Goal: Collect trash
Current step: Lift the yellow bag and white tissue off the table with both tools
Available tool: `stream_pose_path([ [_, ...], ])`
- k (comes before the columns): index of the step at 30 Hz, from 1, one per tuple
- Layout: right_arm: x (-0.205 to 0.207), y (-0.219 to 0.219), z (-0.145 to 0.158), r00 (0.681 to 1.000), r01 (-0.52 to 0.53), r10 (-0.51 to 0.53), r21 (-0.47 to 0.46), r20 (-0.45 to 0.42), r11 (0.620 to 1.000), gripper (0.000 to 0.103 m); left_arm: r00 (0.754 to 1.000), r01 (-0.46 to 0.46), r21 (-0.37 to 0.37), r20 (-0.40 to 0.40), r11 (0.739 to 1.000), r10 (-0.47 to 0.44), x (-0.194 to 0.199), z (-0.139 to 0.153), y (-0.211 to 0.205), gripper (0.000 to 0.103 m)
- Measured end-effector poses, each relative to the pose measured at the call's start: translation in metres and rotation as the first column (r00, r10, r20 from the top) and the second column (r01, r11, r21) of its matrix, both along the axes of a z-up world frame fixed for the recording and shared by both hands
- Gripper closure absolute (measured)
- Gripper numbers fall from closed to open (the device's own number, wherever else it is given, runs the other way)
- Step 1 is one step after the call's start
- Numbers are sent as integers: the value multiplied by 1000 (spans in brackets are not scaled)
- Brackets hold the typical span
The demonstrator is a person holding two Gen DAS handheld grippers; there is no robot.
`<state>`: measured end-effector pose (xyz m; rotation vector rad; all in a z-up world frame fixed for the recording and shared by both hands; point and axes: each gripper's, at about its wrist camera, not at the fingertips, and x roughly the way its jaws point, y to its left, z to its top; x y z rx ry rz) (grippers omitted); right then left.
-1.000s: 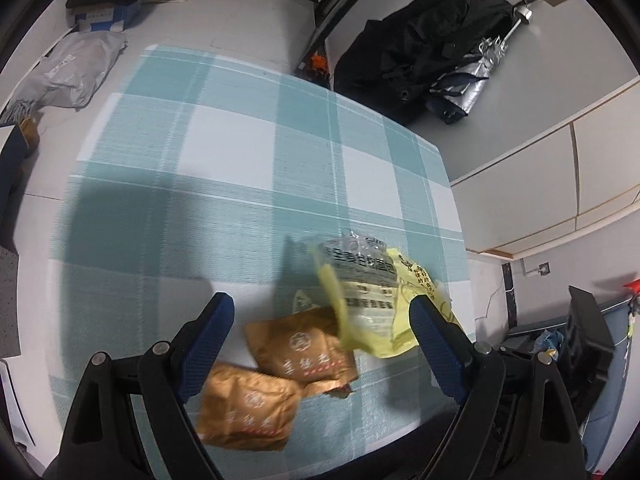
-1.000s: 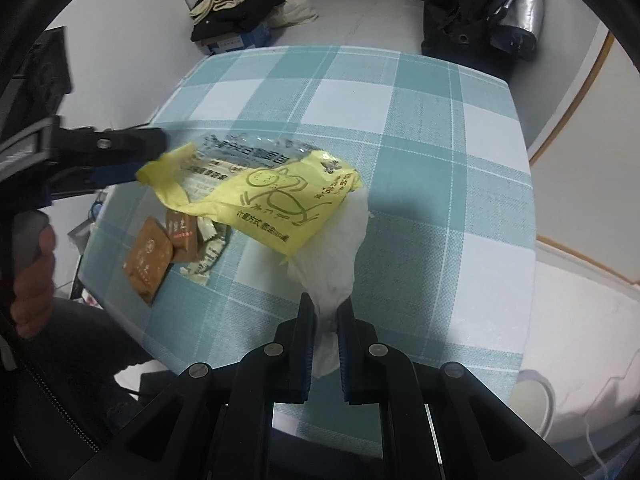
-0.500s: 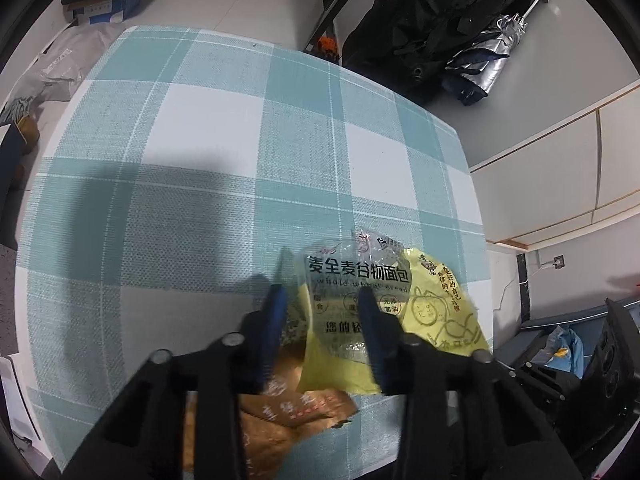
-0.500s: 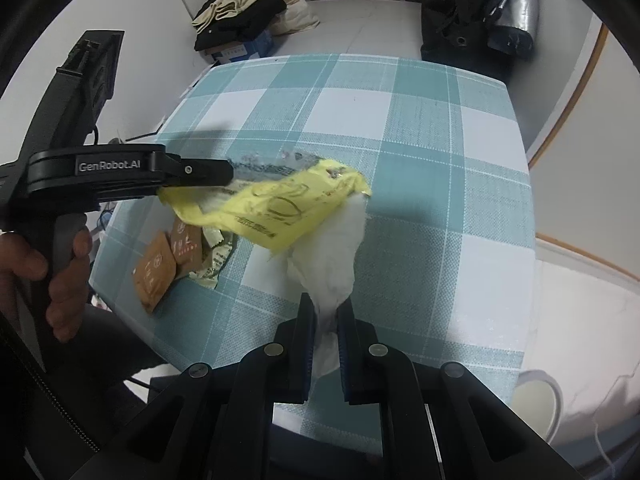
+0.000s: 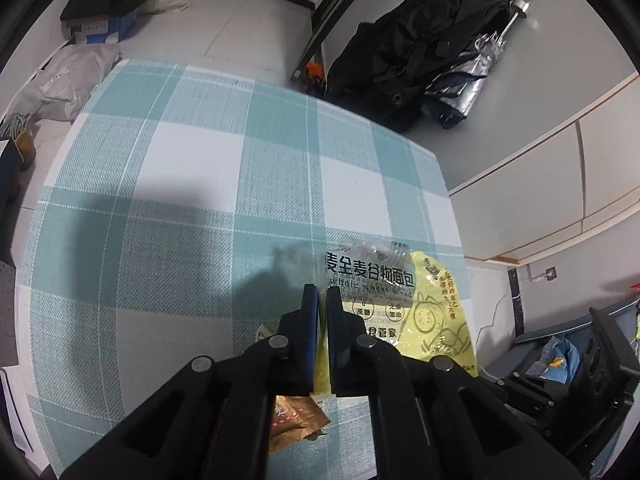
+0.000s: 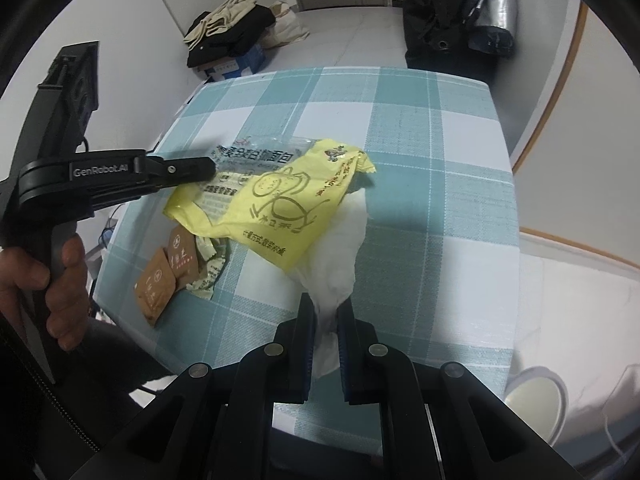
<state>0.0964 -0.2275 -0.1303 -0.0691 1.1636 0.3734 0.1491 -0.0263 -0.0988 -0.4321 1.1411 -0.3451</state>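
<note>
Place: lived-in home room
Table: teal-and-white checked tablecloth (image 5: 208,184)
Floor: folded clothes heaped on a box (image 6: 230,36), grey plastic bag (image 5: 64,80)
Wall: black jacket (image 5: 412,52) and folded umbrella (image 5: 468,88) hanging from a hook

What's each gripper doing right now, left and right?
Left gripper: closed on the yellow bread wrapper.
Right gripper: closed on the white plastic bag.

left tool (image 5: 322,300) pinches the yellow bread wrapper (image 5: 424,316) above the checked tablecloth (image 5: 200,200).
</note>
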Motion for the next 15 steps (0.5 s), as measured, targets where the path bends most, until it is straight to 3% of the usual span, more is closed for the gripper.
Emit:
stream_pose_path([
  [15, 4, -15, 2, 994, 110, -110, 26, -1, 994, 93, 980, -77, -3, 185, 997, 76, -12, 38, 15, 103],
])
